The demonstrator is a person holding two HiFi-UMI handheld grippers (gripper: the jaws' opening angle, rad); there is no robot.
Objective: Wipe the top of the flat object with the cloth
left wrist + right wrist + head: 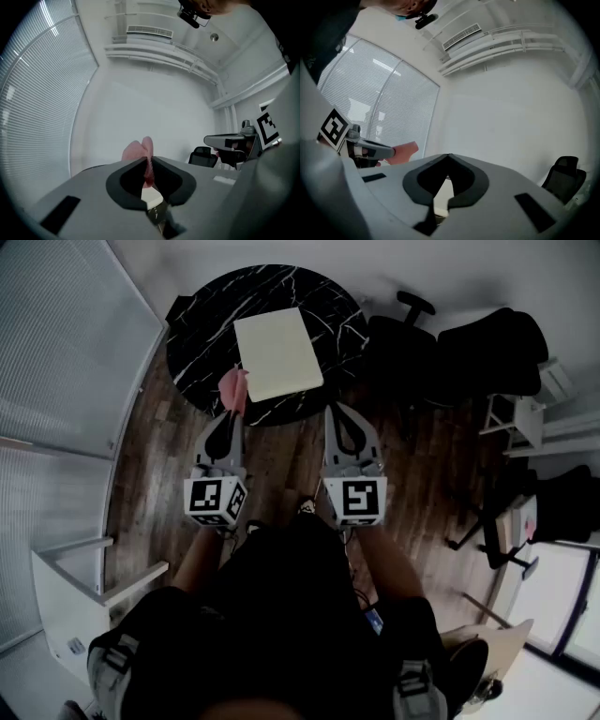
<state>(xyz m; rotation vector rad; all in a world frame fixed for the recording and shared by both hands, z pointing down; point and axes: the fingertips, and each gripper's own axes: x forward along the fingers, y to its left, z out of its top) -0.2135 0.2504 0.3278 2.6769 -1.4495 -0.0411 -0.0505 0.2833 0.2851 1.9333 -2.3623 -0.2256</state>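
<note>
A pale yellow flat board (277, 353) lies on the round black marble table (202, 338). My left gripper (229, 412) is shut on a pink cloth (232, 387), which hangs at the board's near left corner. From the left gripper view the cloth (140, 151) sticks up between the closed jaws. My right gripper (337, 411) is shut with nothing in it, held just off the table's near edge, right of the board. In the right gripper view the jaw tips (449, 157) meet, and the cloth (404, 152) shows at the left.
A black office chair (403, 329) stands to the right of the table, with more dark chairs (492, 352) beyond. White shelving (66, 601) sits at the lower left. Window blinds (56, 343) run along the left. The floor is dark wood.
</note>
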